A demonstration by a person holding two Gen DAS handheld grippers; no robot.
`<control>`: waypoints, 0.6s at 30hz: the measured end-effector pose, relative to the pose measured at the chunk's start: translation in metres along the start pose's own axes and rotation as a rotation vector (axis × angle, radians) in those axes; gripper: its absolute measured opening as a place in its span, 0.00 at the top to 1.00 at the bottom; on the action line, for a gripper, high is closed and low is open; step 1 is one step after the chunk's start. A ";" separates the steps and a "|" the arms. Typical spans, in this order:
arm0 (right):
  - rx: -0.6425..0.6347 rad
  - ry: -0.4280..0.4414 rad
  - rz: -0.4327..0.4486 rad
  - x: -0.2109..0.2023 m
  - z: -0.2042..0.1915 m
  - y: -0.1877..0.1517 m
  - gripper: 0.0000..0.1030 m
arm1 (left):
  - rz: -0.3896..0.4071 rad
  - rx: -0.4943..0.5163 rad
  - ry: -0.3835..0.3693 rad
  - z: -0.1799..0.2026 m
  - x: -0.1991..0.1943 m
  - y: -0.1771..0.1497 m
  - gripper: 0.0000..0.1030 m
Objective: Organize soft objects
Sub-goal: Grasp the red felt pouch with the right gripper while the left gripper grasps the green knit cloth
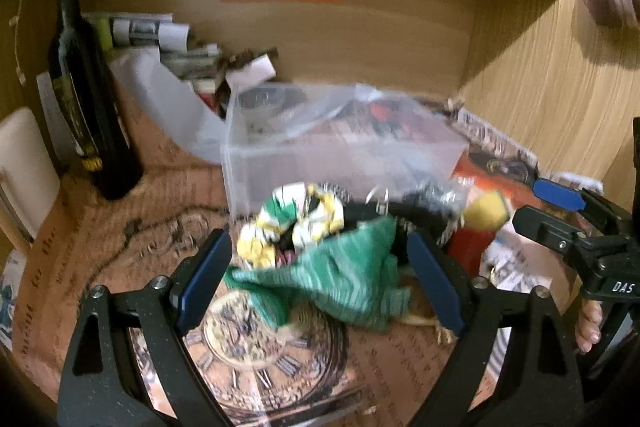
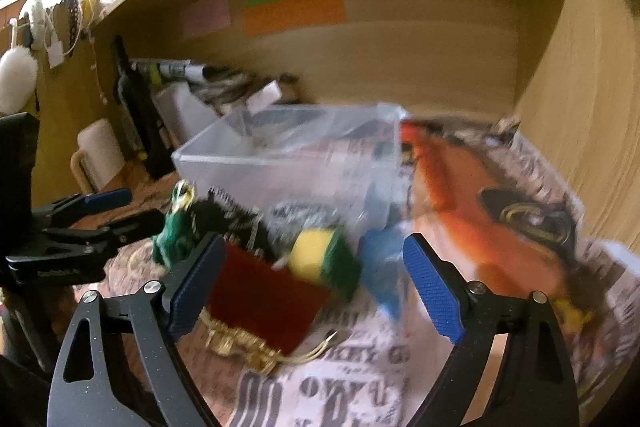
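Both jaws spread wide, holding nothing: left gripper (image 1: 320,279) straddles the green cloth (image 1: 348,279), right gripper (image 2: 316,283) frames the sponge (image 2: 320,259), clear bin (image 1: 340,155) just behind for drop-off.

A wooden desk alcove (image 1: 520,75) carried it all, its top spread with a printed vintage cloth (image 1: 280,347). A clear plastic box (image 1: 340,155) stood at centre. At its six o'clock lay a green knitted cloth (image 1: 352,279), at nine a dark wine bottle (image 1: 84,99), at four a yellow-green sponge (image 2: 324,259) beside a dark red cloth (image 2: 264,291).
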State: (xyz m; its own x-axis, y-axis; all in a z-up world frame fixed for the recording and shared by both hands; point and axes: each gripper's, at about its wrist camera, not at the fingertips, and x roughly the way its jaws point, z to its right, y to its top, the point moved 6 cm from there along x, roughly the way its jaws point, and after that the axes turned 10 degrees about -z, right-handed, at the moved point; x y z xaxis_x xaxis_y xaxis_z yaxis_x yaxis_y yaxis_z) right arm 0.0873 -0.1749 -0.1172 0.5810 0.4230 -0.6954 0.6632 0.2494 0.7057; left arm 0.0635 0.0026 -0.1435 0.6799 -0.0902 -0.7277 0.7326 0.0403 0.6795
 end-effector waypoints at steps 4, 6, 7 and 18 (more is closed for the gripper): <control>0.016 0.042 -0.062 0.012 -0.004 -0.014 0.15 | -0.062 -0.021 0.005 -0.004 0.014 -0.015 0.13; 0.018 0.062 -0.090 0.017 -0.008 -0.020 0.15 | -0.078 -0.034 0.001 -0.006 0.019 -0.019 0.13; 0.018 0.069 -0.101 0.019 -0.009 -0.023 0.15 | -0.087 -0.042 -0.008 -0.006 0.021 -0.021 0.13; -0.031 0.150 -0.238 0.051 -0.028 -0.051 0.34 | -0.138 -0.081 -0.088 0.001 0.042 -0.027 0.16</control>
State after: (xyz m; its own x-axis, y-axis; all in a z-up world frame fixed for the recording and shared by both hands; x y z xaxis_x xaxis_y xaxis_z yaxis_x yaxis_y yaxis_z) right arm 0.0697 -0.1414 -0.1846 0.3328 0.4729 -0.8158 0.7564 0.3828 0.5304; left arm 0.0727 -0.0029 -0.1924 0.5699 -0.1870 -0.8001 0.8214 0.1017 0.5613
